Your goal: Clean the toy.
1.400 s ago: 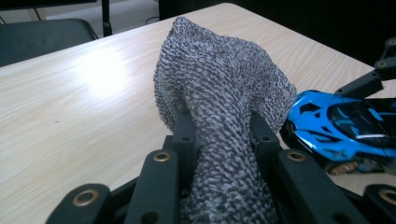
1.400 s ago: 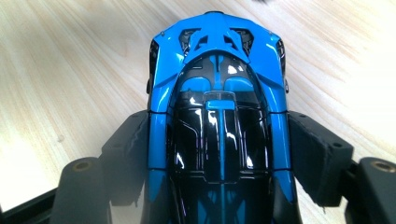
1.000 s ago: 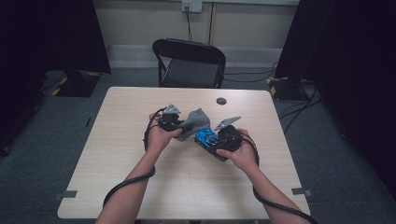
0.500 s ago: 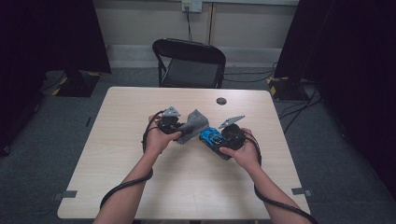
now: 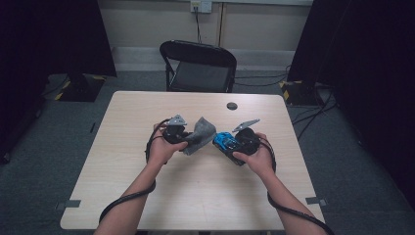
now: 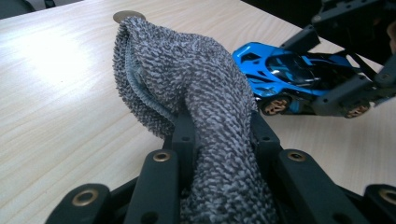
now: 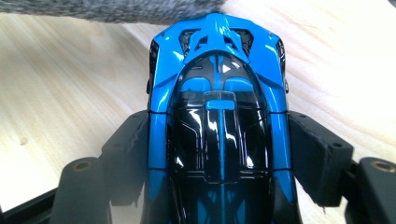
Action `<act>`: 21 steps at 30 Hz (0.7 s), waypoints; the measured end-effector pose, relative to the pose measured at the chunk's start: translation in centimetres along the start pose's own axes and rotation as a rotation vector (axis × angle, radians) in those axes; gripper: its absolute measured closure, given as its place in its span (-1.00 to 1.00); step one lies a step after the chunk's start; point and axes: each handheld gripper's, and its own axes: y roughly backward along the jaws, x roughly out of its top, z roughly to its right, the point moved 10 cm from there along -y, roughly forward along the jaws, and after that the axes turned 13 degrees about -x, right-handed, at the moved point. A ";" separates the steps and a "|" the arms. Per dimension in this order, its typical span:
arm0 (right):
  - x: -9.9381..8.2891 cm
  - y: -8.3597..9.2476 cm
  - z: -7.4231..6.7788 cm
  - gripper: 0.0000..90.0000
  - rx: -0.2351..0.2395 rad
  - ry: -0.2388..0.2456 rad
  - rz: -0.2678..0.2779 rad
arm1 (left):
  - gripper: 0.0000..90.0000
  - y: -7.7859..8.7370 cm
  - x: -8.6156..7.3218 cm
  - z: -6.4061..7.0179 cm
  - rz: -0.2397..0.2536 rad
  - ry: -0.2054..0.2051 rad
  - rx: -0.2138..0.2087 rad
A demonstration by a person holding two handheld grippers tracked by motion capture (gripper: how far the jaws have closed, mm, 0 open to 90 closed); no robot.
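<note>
Glossy blue toy car [image 5: 224, 141] nudged nearer nubby grey cloth [image 5: 199, 133].

Nothing to read here: no lettering, label, brand, number or sign shows on the blue toy car [image 7: 219, 116], on the grey cloth [image 6: 196, 93], on the table [image 5: 147, 196], or anywhere near the fingers.
</note>
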 end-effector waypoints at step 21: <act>0.7 -0.5 1.5 -0.37 -0.030 -0.040 0.009 | 0.56 2.3 -1.5 0.6 0.019 0.000 -0.009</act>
